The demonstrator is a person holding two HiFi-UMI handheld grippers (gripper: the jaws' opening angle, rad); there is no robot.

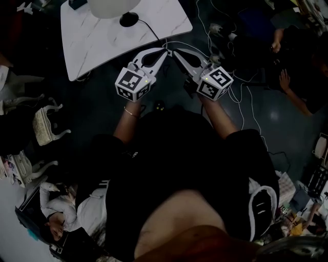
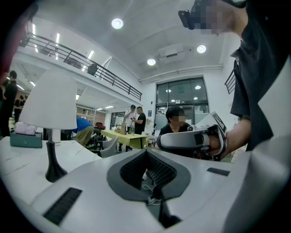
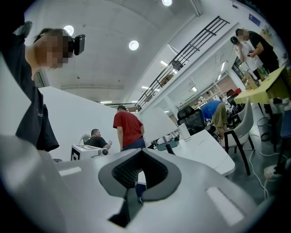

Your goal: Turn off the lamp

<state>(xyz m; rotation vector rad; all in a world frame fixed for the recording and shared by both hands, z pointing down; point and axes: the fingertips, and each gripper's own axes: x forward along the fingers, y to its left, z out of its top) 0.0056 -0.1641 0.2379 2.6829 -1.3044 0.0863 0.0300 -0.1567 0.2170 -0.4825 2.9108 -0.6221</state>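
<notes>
White marble-patterned table (image 1: 102, 43) fills the top of my head view, and the lamp (image 1: 108, 7) stands at its far side: pale shade, slim stem, black round base, with a dark cord (image 1: 151, 28) running toward the near edge. In the left gripper view the lamp sits off to the left, well apart from the claw. The left gripper (image 1: 165, 51) has its claw pressed together with nothing in it. The right gripper (image 1: 175, 51) is pressed together and empty too. Their tips almost meet just short of the table's near edge. I cannot tell whether the shade is lit, and no switch shows. This would fit hands coming in to reach the lamp, or hands drawn back with the lamp already dark. I can read no brand or writing, only black-and-white square markers on the gripper cubes.
</notes>
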